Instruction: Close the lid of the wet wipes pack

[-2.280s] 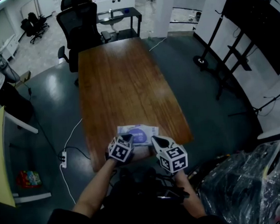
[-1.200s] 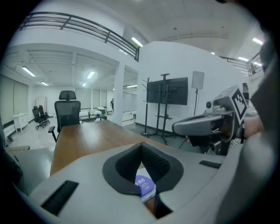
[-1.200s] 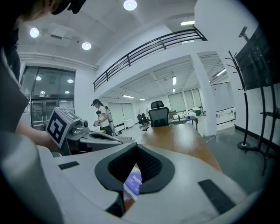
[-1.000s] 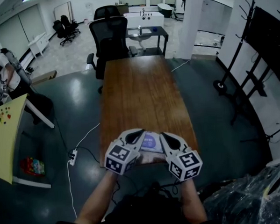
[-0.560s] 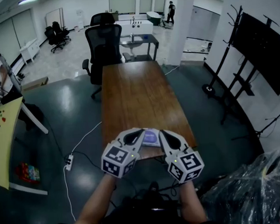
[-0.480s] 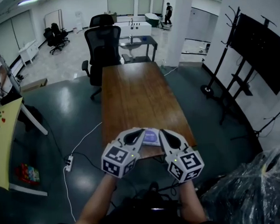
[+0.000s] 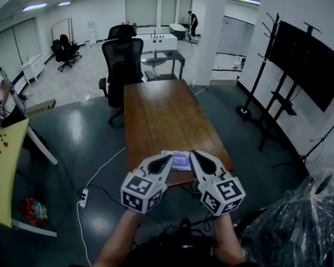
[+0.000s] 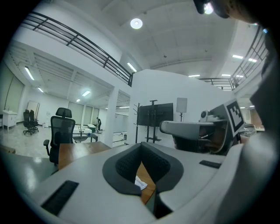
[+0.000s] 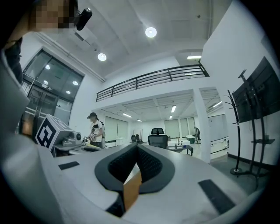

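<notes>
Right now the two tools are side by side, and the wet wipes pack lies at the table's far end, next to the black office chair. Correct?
No. The head view shows the wet wipes pack at the near end of the table, between the tips of the left tool and right tool, far from the black office chair. The tools are side by side.

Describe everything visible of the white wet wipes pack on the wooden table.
The white wet wipes pack is a flat, soft-looking packet with a blue-purple patch on top. It lies at the near end of the brown wooden table, resting on it. The left gripper and right gripper cover its sides in the head view, seemingly without contact. Its lid is too small to judge.
</notes>
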